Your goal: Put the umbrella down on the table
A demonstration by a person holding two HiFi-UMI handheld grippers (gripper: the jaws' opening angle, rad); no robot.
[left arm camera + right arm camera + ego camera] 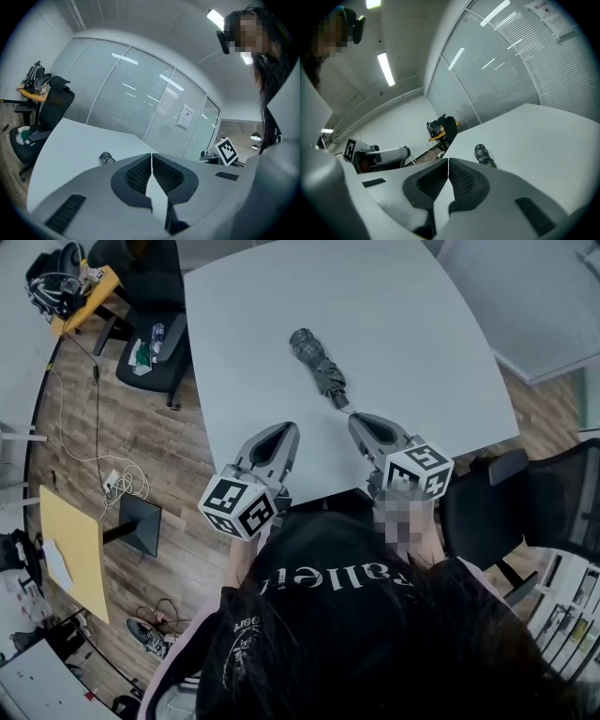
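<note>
Folded umbrella (317,364) lies flat on the white worktop (422,334), free of both grippers. The left gripper (284,430) and right gripper (357,421) hover near its handle end, jaws closed on nothing (the put-down looks complete). Only drawing back appears left.

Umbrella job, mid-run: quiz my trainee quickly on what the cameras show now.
1. True or false: the umbrella lies folded on the table.
2. The right gripper is: A) shut and empty; B) shut on the umbrella; C) wide open.
3. Whose tips are nearer the umbrella, the left gripper or the right gripper?
Key: 1 true; 2 A; 3 the right gripper.
</note>
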